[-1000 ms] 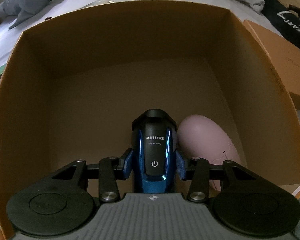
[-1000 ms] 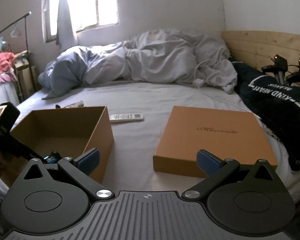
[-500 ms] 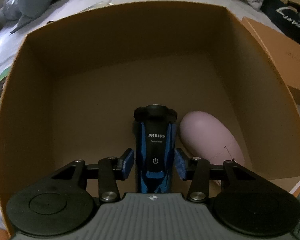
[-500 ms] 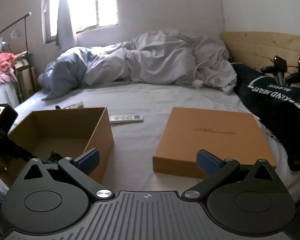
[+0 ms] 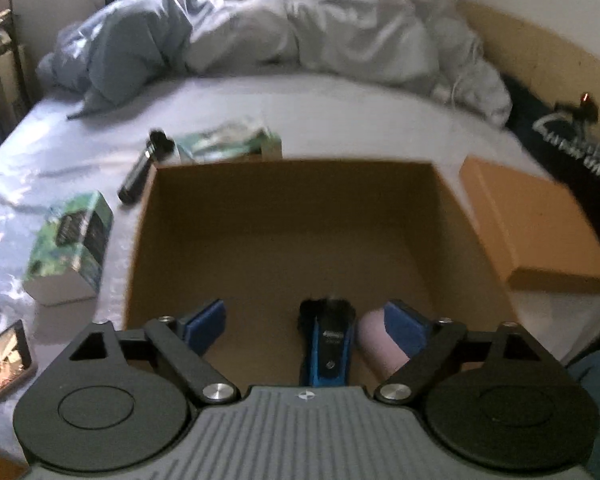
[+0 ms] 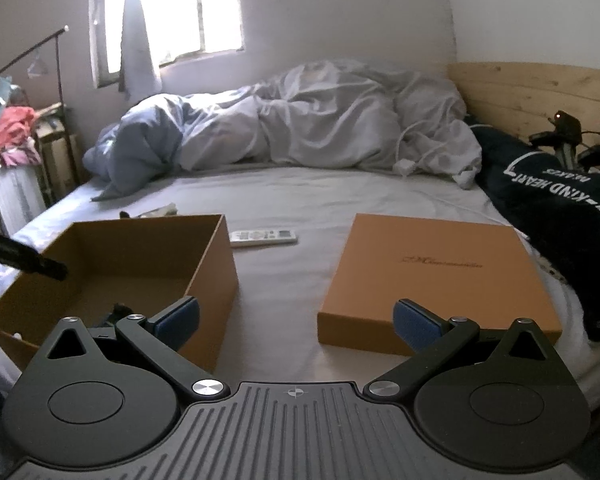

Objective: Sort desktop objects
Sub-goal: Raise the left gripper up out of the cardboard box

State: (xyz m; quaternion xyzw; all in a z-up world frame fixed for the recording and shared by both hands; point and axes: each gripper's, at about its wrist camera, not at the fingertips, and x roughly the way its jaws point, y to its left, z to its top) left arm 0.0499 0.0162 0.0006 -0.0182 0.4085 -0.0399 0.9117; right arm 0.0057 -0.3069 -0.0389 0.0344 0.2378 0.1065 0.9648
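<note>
On the bed, a blue-black shaver point(image 5: 327, 344) lies boxed; left gripper point(image 5: 306, 320) and right gripper point(image 6: 296, 318) spread.

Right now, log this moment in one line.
left gripper open | shaver released in box | right gripper open, idle

right hand-held gripper point(image 6: 296, 322) spread, empty | open box point(image 6: 204, 272) left | lid point(image 6: 440, 276) right
</note>
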